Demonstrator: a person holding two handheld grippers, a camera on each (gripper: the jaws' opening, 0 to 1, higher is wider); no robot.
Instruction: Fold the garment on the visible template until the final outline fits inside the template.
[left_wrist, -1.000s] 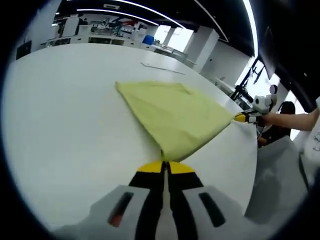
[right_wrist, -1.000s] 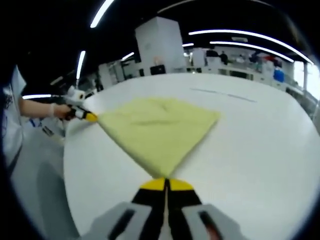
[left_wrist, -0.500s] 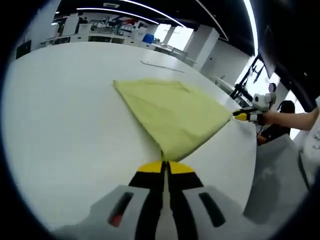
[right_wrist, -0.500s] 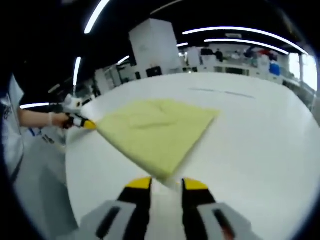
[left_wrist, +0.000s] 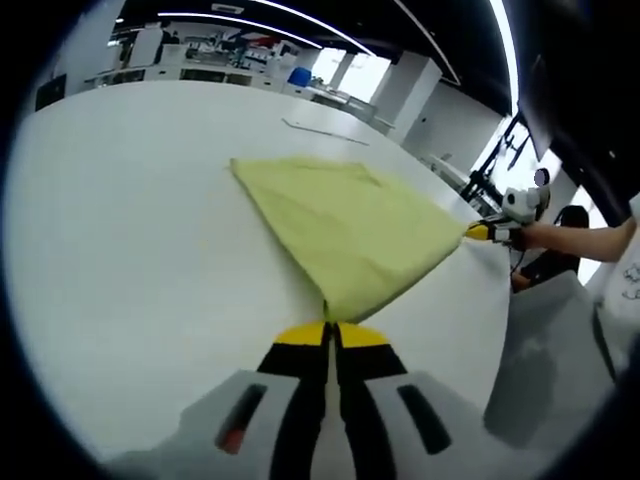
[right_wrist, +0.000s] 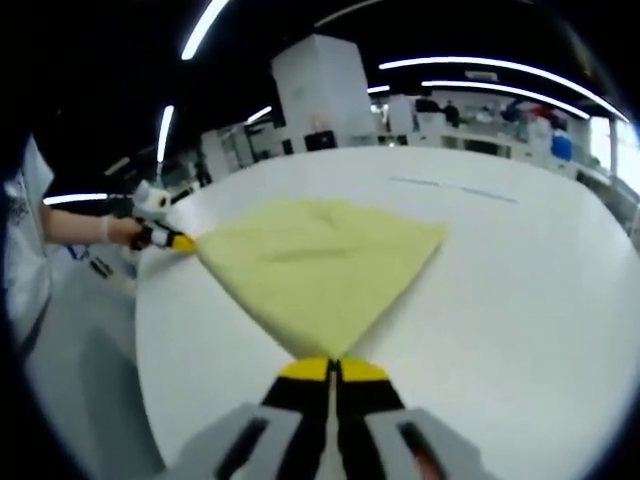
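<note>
A pale yellow garment (left_wrist: 350, 225) lies folded flat on the white table (left_wrist: 130, 250). My left gripper (left_wrist: 330, 326) is shut on the garment's near corner in the left gripper view. Far to the right in that view, my right gripper (left_wrist: 479, 233), held by a hand, pinches another corner. In the right gripper view my right gripper (right_wrist: 333, 362) is shut on the garment (right_wrist: 315, 265) at its near corner, and the left gripper (right_wrist: 183, 240) holds the corner at the left. A thin dark line (left_wrist: 325, 133) is marked on the table beyond the cloth.
The table's rounded edge (left_wrist: 505, 330) runs close behind both held corners, with grey floor (left_wrist: 550, 350) below it. A person's forearm (left_wrist: 580, 238) reaches in at the right. Desks and a white pillar (right_wrist: 318, 95) stand far behind the table.
The right gripper, shut a second ago, opened and drew back from the corner half a second ago, and is now shut on that corner again. The left gripper kept its hold.
</note>
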